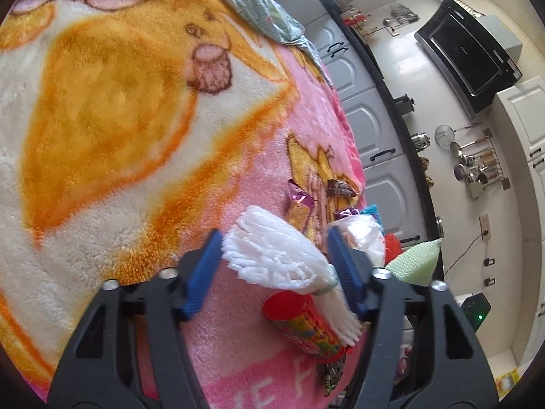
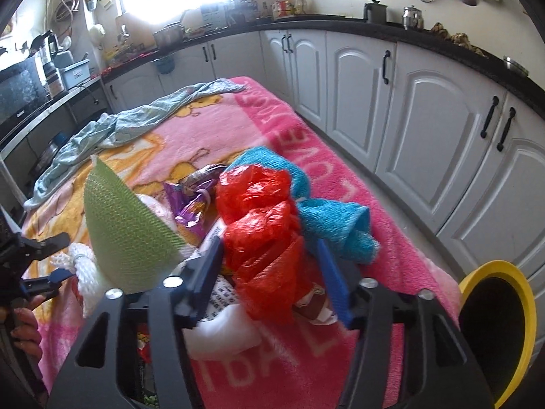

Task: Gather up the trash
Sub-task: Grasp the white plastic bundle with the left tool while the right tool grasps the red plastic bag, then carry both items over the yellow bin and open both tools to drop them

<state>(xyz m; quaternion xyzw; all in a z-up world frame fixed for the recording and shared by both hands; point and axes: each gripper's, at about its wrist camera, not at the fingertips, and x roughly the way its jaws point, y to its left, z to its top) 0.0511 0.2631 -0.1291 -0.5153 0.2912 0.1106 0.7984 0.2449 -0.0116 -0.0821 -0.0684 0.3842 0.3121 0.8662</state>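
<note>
Trash lies in a heap on a pink and orange blanket (image 1: 102, 119). In the left wrist view my left gripper (image 1: 272, 242) is open, with a white foam net (image 1: 272, 255) lying between its blue fingers over a red snack tube (image 1: 299, 317). Candy wrappers (image 1: 299, 201) lie beyond. In the right wrist view my right gripper (image 2: 269, 248) is open around a crumpled red plastic bag (image 2: 262, 225). A green foam net (image 2: 122, 231), a blue one (image 2: 327, 214) and a purple wrapper (image 2: 190, 201) surround it.
A yellow-rimmed black bin (image 2: 494, 327) stands at the bed's right edge. A pale blue cloth (image 2: 119, 126) lies across the far blanket. White cabinets (image 2: 391, 102) and a dark counter line the room. My left gripper (image 2: 41, 259) shows at the left.
</note>
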